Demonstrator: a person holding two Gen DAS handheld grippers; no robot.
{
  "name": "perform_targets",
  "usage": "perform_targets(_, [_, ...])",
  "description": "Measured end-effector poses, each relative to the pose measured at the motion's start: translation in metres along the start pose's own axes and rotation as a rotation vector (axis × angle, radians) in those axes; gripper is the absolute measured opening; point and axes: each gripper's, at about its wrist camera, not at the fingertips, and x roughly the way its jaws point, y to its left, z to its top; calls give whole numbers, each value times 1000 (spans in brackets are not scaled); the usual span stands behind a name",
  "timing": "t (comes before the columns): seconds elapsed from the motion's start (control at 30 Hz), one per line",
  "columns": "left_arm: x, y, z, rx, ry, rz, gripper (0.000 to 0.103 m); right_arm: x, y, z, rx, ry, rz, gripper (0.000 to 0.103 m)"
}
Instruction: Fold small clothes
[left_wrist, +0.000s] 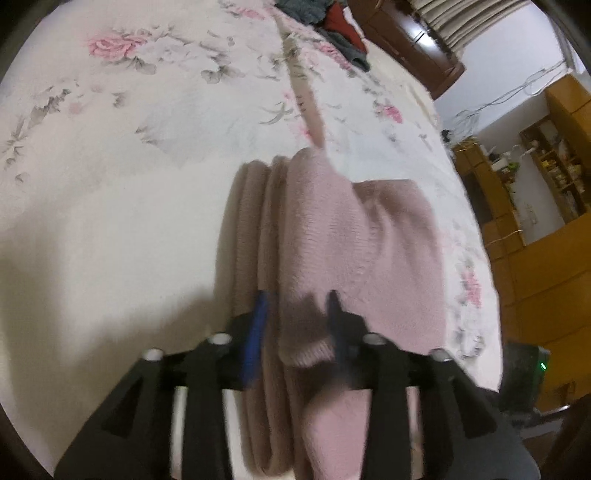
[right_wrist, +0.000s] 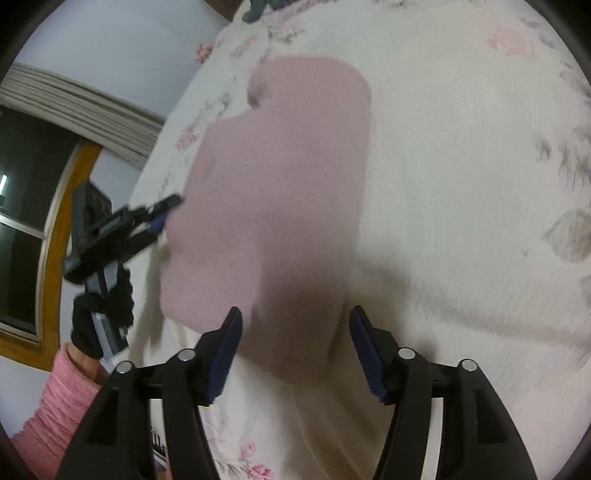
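Mid-fold: left gripper clamps the soft pink knitted garment at nine o'clock; right gripper gapes empty, next flattening.

bare floral bedspread lies wide open left of the pink knit garment; far off, a heap of dark clothes crowds the bed's far edge.

Pale pink knit garment at frame centre; white bedspread with pink roses and grey leaves; pink sleeve lower left; blue pads on black fingers.
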Motion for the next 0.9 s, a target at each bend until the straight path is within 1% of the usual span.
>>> perform_targets(0.03, [-4, 0, 1, -4, 4, 1, 73, -4, -1, 5, 9, -15, 16, 69])
perform_targets(0.1, [-6, -2, 3, 9, 6, -2, 77, -8, -2, 13, 21, -34, 33, 73])
perform_targets(0.13, [-4, -2, 5, 20, 16, 8, 78, -9, -4, 18, 29, -46, 47, 76])
perform_targets(0.2, [4, -1, 8, 28, 52, 22, 85, -9, -7, 27, 38, -58, 74, 76])
perform_targets(0.23, [10, 0, 8, 29, 78, 10, 85, -6, -11, 33, 52, -56, 92, 77])
perform_targets(0.3, [20, 3, 9, 29, 105, -6, 85, -3, -17, 41, 67, -46, 120, 78])
perform_targets(0.4, [35, 7, 14, 17, 130, -39, 85, 6, -26, 53, 83, -34, 144, 82])
perform_targets(0.47, [45, 9, 15, 11, 154, -55, 85, 10, -36, 59, 95, -23, 167, 82])
perform_targets(0.57, [61, 10, 20, 31, 183, -42, 86, 19, -44, 63, 118, -11, 215, 82])
perform_targets(0.73, [74, 11, 23, 44, 199, -81, 89, 37, -55, 67, 150, 10, 252, 84])
perform_targets(0.83, [83, 8, 24, 59, 212, -96, 91, 46, -57, 66, 164, 11, 282, 90])
perform_targets(0.9, [89, 5, 24, 59, 215, -97, 94, 53, -57, 68, 168, 11, 291, 92])
